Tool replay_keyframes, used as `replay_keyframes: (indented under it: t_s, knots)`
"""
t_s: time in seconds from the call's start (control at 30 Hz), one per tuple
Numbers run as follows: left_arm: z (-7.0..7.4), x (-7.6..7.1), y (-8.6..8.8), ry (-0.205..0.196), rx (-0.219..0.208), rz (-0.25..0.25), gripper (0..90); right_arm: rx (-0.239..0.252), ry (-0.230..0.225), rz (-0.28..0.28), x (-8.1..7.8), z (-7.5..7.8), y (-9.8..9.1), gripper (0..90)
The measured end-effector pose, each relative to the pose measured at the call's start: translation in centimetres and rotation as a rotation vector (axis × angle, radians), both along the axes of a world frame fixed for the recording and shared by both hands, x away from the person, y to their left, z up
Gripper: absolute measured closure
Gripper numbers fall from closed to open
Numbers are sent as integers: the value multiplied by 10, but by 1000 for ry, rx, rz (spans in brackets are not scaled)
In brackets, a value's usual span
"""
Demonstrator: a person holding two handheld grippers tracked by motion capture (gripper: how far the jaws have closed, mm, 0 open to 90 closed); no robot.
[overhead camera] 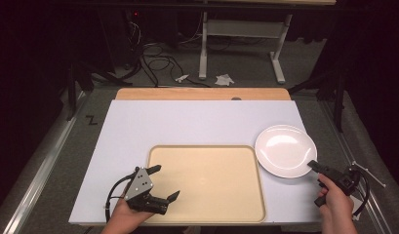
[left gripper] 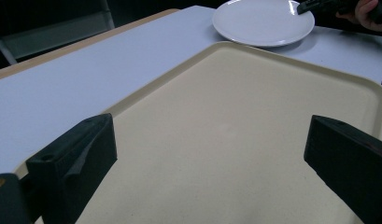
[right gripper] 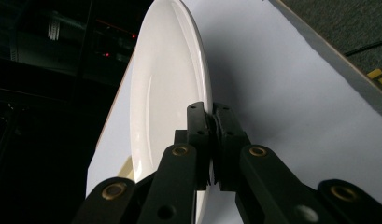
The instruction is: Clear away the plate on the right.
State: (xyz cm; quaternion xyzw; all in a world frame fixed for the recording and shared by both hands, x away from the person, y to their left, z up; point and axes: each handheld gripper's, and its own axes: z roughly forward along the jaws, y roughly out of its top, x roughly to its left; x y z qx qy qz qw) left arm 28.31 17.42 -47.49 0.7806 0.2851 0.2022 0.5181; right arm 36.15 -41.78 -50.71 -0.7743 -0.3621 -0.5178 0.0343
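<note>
A white plate (overhead camera: 286,149) sits on the white table to the right of a beige tray (overhead camera: 207,181). My right gripper (overhead camera: 314,166) is shut on the plate's near right rim; in the right gripper view the plate (right gripper: 167,88) stands edge-on with its rim pinched between the jaws of my right gripper (right gripper: 211,112). My left gripper (overhead camera: 164,183) is open over the tray's near left part, with nothing between its jaws. From the left gripper view the tray (left gripper: 235,140) spreads ahead, the plate (left gripper: 262,21) lies beyond it, and my left gripper (left gripper: 209,154) stands wide open.
The white table top (overhead camera: 187,122) has a wooden strip (overhead camera: 202,93) along its far edge. Beyond it, on the floor, stand table legs (overhead camera: 203,48) among cables. Dark floor and metal rails flank the table on both sides.
</note>
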Motion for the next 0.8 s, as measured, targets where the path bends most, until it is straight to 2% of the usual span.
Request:
replay_keyframes:
  t_s: [0.27, 0.4, 0.8]
  knots:
    - [0, 0, 1, -1, -5, 0, 32, 12, -38, -2, -4, 7, -2, 891]
    - [1, 0, 1, -4, -6, 4, 32, -4, -63, 26, -4, 10, 0, 891]
    - [1, 0, 2, -6, -7, 6, 32, 8, -97, 76, -4, 16, 9, 891]
